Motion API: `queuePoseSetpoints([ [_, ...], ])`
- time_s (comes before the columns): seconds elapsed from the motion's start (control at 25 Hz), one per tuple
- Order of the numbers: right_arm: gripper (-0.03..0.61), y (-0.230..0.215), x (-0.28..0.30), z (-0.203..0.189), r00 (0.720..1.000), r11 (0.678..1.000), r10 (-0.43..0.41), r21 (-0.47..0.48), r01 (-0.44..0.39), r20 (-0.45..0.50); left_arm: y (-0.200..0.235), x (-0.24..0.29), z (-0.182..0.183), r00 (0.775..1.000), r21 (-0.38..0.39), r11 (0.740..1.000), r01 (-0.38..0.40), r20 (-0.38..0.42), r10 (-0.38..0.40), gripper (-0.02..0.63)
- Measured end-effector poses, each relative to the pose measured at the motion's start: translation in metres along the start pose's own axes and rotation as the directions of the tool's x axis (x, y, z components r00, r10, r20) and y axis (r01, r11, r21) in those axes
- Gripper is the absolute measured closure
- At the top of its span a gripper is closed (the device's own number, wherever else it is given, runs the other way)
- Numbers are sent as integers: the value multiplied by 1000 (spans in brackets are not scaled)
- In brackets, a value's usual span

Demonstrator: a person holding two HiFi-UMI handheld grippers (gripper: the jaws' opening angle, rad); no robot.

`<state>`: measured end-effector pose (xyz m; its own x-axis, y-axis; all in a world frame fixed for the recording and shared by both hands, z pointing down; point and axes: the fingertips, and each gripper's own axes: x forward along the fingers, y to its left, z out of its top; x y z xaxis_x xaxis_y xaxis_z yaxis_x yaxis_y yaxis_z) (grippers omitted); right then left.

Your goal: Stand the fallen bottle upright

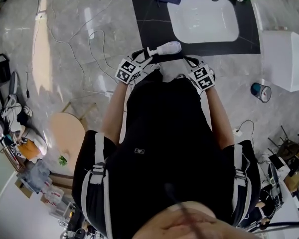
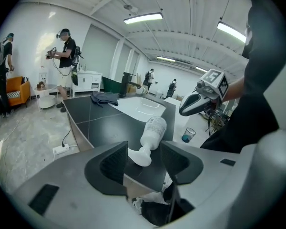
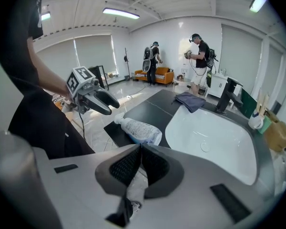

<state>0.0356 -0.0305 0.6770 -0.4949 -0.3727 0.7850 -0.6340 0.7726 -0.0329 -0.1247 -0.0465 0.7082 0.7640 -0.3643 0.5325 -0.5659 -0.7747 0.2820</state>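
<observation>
Left gripper [image 2: 144,152] holds its 2 jaws apart; right gripper [image 3: 140,151] has its jaws closed together, empty. On the dark counter [image 2: 97,123], just beside the white sink [image 3: 214,142], the bottle [image 2: 153,131] lies on its side, cap end between the left jaws, unclamped.

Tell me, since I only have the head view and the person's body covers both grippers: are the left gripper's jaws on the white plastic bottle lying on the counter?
Observer: No. In the left gripper view the left gripper has its jaws apart. The cap end of the white plastic bottle shows in the gap, and neither pad presses on it.
Operator: And the right gripper?
Observer: In the right gripper view the right gripper has its jaws together with nothing between them. The bottle's base lies beyond them, untouched.
</observation>
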Motion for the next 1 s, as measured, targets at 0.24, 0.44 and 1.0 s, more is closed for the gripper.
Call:
queuePoseSetpoints([
  [0.24, 515, -8, -13, -8, 998, 999, -51, 16, 51, -26, 0, 11, -7, 995, 97, 993, 73, -68, -67, 370],
  [0.44, 515, -9, -21, -20, 997, 995, -61, 80, 64, -37, 5, 20, -9, 988, 161, 979, 123, -111, -106, 353],
  [1.0, 515, -14, -29, -22, 997, 989, -75, 126, 79, -35, 0, 37, -20, 968, 232, 951, 206, -189, -164, 350],
])
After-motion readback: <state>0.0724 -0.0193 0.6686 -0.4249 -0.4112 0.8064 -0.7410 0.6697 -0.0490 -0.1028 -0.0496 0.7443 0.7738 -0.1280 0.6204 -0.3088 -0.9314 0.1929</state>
